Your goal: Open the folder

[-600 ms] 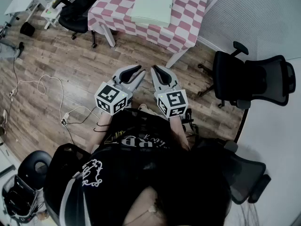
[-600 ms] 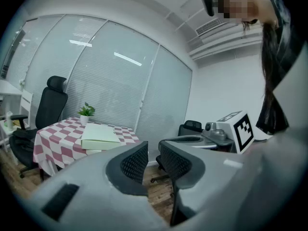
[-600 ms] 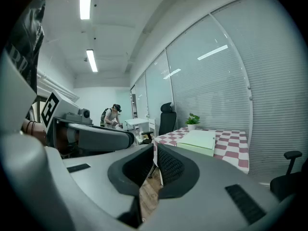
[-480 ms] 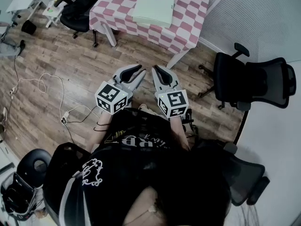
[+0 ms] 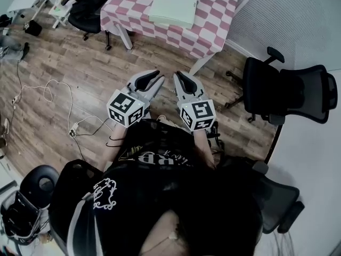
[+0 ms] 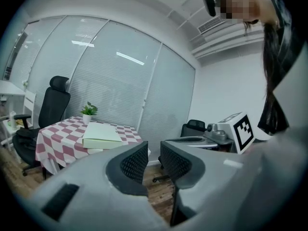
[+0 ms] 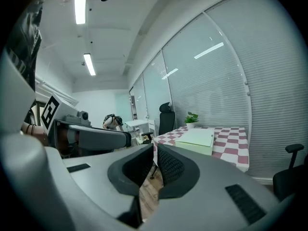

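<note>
We hold the left gripper (image 6: pixel 154 152) with its jaws a little apart: there is a narrow slot between the mesh-textured pads and nothing in it. The right gripper (image 7: pixel 155 150) has its jaws all but meeting at the tips, with only a sliver of floor showing between them, and it grips nothing either. In the head view the two sit side by side at the centre of the frame, close in front of our body and above the wooden floor (image 5: pixel 80 73). Both point toward the top of the frame.

The folder (image 5: pixel 173 5), pale green and closed, lies flat on the table (image 5: pixel 216 23) with the pink-and-white checked cloth at the top centre of the head view. It is well apart from both grippers, with a stretch of floor between. In the left gripper view it sits left of and above the jaws; in the right gripper view it sits right of and above them. A small potted plant (image 6: pixel 89 109) stands on the table beyond the folder. A black office chair (image 5: pixel 290 92) stands at the right of the head view, and a white cable (image 5: pixel 50 97) trails over the floor at the left.
</note>
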{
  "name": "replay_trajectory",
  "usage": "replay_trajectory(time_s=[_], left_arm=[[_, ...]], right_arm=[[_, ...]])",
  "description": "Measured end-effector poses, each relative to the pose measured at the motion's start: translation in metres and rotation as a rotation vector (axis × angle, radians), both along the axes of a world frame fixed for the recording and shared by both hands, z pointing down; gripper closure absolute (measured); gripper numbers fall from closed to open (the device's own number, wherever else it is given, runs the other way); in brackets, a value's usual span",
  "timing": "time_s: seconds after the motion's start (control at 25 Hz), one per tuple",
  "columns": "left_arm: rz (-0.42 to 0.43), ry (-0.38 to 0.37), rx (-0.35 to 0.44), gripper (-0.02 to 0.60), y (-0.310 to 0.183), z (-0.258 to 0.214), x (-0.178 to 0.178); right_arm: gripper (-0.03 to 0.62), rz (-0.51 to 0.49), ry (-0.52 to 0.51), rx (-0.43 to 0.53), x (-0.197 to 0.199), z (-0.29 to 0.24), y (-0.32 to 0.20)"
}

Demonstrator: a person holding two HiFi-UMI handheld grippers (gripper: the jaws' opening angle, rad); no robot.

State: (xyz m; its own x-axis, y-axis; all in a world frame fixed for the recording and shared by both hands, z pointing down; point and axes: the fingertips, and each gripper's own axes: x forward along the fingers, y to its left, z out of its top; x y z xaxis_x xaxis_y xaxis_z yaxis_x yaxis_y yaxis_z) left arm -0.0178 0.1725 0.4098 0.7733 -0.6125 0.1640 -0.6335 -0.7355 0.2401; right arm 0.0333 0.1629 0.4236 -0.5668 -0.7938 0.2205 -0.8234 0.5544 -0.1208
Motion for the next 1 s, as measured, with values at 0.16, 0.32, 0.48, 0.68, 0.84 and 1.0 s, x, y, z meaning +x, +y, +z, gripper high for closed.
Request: replay_trajectory(time_s=[0.16, 0.32, 0.48, 0.68, 0.84, 1.0], left_arm=[[0.007, -0.02, -0.007, 0.49, 0.002, 0.002, 0.001], [-0.007, -0.046, -0.017, 0.491, -0.006, 0.005, -0.009], [-0.017, -0.044, -0.023, 0.491, -0.023, 0.009, -0.013], [0.039, -0.062, -0.023, 0.49, -0.062, 0.019, -0.007], [0.083, -0.046, -0.022, 0.489, -0.11, 0.019, 0.002], [0.13, -0.064, -0.008, 0.49, -0.165, 0.013, 0.004]], right_arm=[[0.563, -0.001, -0.015, -0.025, 0.003, 0.008, -0.005], [0.563, 0.005, -0.03, -0.038, 0.004, 0.011, -0.014], [0.563, 0.024, -0.031, -0.045, 0.011, 0.015, -0.029], [0.563, 0.071, -0.024, -0.06, 0.02, 0.024, -0.06], [0.563, 0.117, -0.001, -0.072, 0.032, 0.026, -0.105], [0.563, 0.171, -0.006, -0.082, 0.039, 0.021, -0.159]])
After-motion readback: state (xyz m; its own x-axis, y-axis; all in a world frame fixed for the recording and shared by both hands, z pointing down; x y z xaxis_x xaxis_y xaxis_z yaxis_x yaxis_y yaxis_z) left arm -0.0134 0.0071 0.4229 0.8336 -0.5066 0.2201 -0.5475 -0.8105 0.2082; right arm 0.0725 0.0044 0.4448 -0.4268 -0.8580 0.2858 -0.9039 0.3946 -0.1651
